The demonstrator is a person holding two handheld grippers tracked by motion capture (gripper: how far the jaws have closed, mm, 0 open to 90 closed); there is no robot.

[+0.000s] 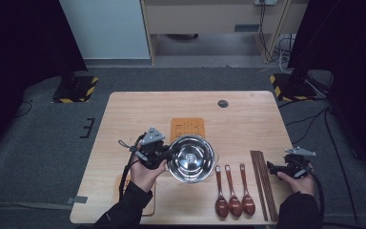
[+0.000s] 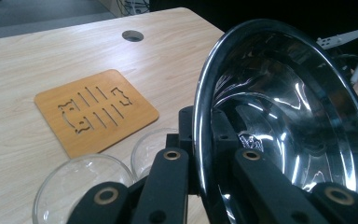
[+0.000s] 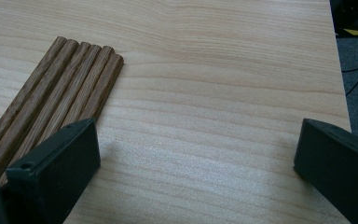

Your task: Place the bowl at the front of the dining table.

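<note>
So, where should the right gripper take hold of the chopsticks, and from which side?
Probably near the top ends of the chopsticks, coming straight down from above. They lie flat on the table, packed side by side, so only one at the edge of the bundle gives a jaw room. The right gripper stands open beside them; the outermost stick on its side looks easiest to pinch across its width.
</note>
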